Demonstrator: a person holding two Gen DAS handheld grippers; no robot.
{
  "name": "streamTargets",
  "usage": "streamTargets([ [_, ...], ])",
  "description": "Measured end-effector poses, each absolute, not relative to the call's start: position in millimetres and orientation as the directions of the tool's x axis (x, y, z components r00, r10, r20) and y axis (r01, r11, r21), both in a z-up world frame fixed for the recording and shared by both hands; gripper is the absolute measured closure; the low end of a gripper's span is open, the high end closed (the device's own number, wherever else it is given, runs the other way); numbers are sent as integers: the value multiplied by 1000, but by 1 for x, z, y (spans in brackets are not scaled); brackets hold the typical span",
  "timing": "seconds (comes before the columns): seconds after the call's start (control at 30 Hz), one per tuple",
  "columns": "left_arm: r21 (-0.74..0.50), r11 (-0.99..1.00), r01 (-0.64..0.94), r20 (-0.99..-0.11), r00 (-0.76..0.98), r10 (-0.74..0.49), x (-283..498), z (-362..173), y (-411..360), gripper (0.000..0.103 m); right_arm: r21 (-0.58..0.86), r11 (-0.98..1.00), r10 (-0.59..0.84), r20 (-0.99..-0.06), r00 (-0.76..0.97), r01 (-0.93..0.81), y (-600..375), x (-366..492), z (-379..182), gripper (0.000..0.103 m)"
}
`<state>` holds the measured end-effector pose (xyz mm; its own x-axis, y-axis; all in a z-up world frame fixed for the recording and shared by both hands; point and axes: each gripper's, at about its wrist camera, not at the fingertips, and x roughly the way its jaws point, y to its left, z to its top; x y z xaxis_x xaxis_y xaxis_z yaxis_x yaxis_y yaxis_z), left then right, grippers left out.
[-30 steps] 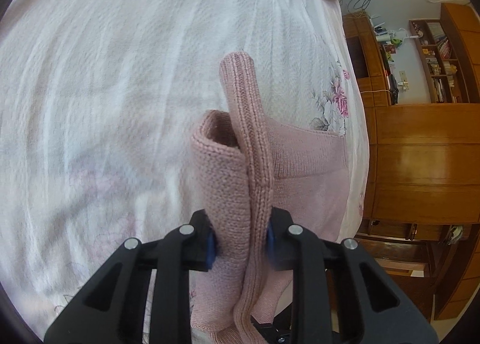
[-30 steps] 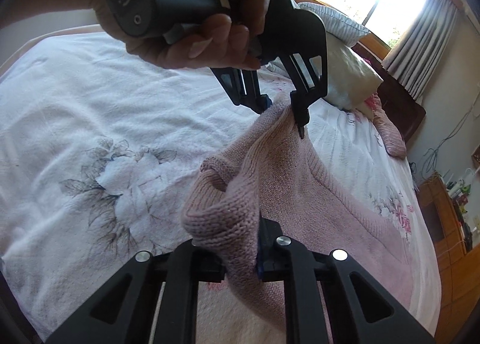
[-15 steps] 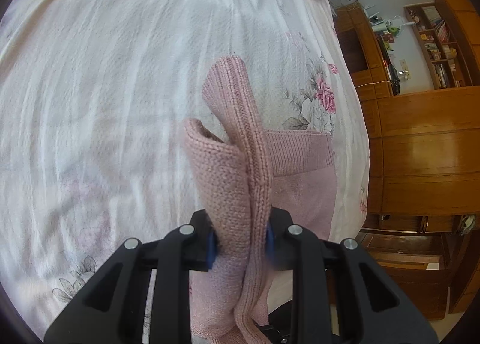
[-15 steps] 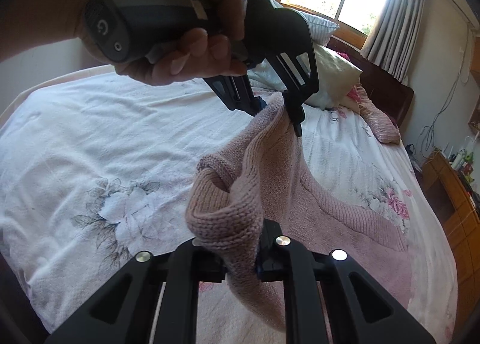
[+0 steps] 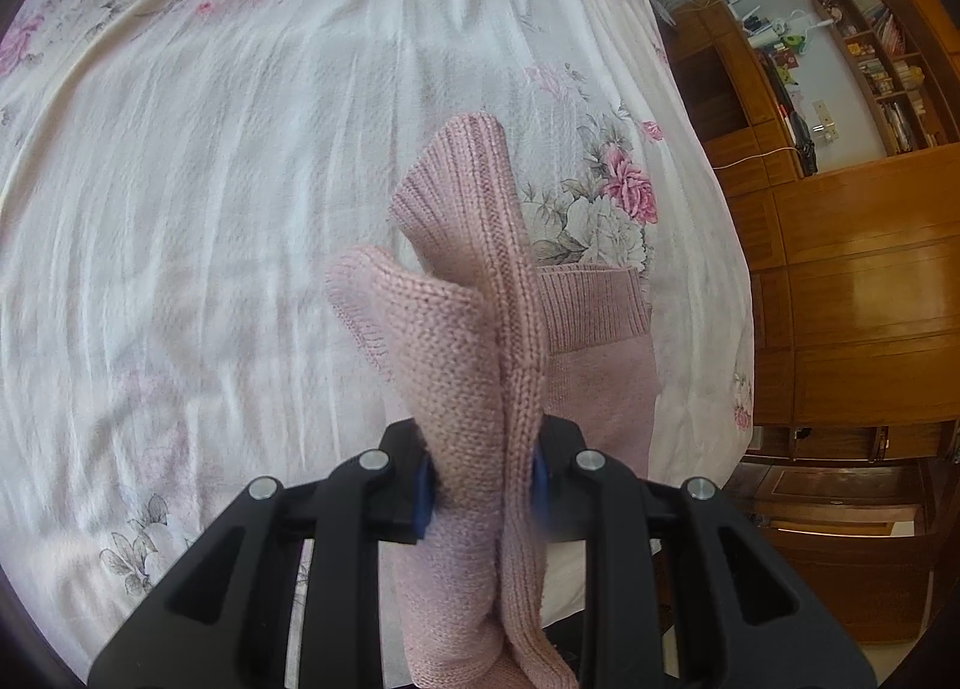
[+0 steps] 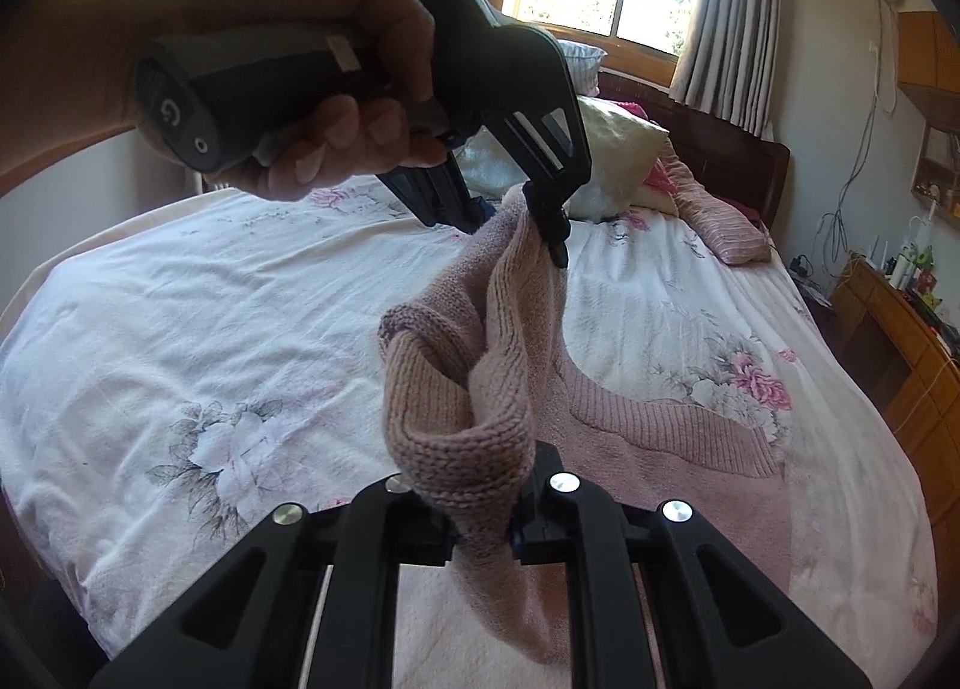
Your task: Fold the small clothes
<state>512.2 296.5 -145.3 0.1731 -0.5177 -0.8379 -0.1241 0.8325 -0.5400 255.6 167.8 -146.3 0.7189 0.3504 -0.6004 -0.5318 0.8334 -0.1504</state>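
Note:
A pink knit sweater (image 5: 474, 329) is lifted off the bed by one edge. My left gripper (image 5: 480, 494) is shut on a bunched fold of it, the ribbed band standing up between the fingers. My right gripper (image 6: 483, 533) is shut on another fold of the same sweater (image 6: 462, 413). In the right wrist view the left gripper (image 6: 519, 221), held by a hand (image 6: 312, 89), pinches the knit higher up and farther away. The rest of the sweater (image 6: 672, 443) lies flat on the bed, its ribbed hem toward the pillows.
The white floral bedspread (image 5: 210, 179) fills the left and far side. Pillows (image 6: 612, 155) and a pink striped cushion (image 6: 726, 227) sit at the headboard. Wooden cabinets (image 5: 858, 281) stand along the bed's right side, close to its edge.
Both grippers have risen with the sweater edge still pinched. The views tilt up toward the headboard, and more of the bed and window shows.

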Motion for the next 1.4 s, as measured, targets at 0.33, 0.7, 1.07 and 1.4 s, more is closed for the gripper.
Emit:
streamTargets([
  [0.33,-469,878,-99,-878,156,-452,524,-128,244,80,-63,871,365,-582,727,-488,123,262,-139,91],
  [0.7,-407,910,-73,-909,128,-396,536,-131,187,80,11,903,357,-580,732,-430,73,270,-144,91],
  [1.07,-349,937,-19,-934,89,-346,543,-148,126,80,72,926,341,-582,738,-372,26,274,-156,91],
  [1.4,-297,955,2,-954,41,-297,550,-178,78,80,159,936,343,-606,718,-313,-22,282,-179,91],
])
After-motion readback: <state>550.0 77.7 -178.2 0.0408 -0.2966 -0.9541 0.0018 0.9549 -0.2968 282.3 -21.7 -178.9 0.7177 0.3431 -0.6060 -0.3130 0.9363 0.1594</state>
